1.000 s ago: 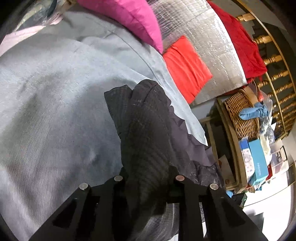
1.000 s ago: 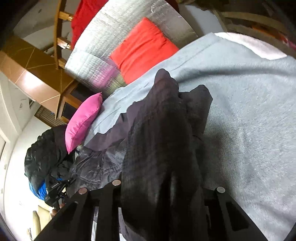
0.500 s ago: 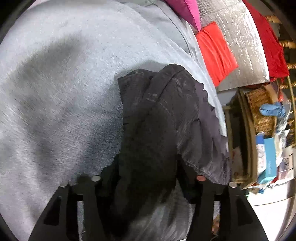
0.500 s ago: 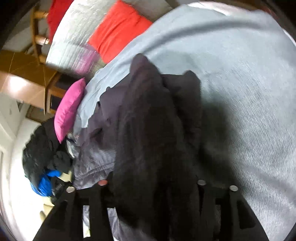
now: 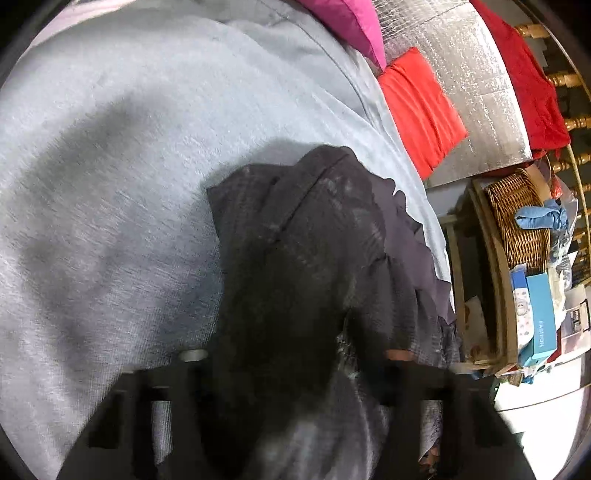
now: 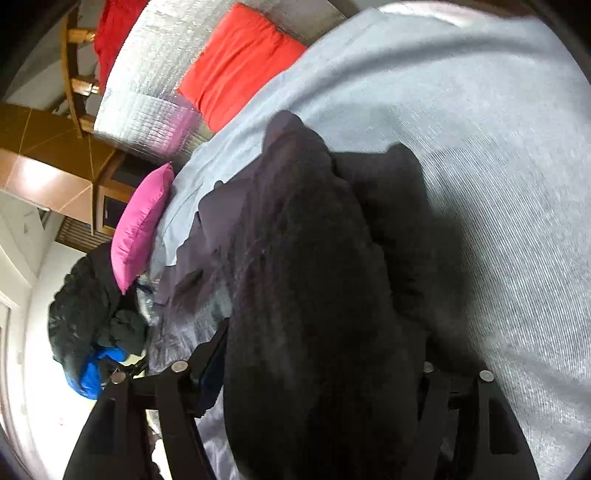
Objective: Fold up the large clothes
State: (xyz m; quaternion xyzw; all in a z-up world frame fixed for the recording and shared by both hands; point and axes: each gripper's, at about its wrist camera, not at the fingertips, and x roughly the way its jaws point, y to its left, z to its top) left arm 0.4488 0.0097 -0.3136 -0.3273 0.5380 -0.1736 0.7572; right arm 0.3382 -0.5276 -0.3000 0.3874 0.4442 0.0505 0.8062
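A dark checked garment (image 5: 303,240) lies bunched on the grey bedspread (image 5: 110,184), its purple-grey lining spread out to the right. My left gripper (image 5: 295,358) straddles its near end. The jaws stand apart and are closing, with cloth between them and draped over the right finger. In the right wrist view the same garment (image 6: 314,258) is heaped up over the bedspread (image 6: 498,147). My right gripper (image 6: 303,365) is around its near end. Its jaws are opening, and the cloth sits loose between the fingers.
A pink cushion (image 5: 347,22), a red cushion (image 5: 417,107) and a silver quilted mat (image 5: 472,92) lie at the head of the bed. A wicker basket (image 5: 517,214) and boxes (image 5: 539,317) fill a shelf beside it. A dark jacket pile (image 6: 88,302) sits past the bed's edge.
Both grippers have sunk toward the bed with the garment. Their jaws have spread from a tight pinch on the cloth to a wider stance. The garment now rests on the bedspread.
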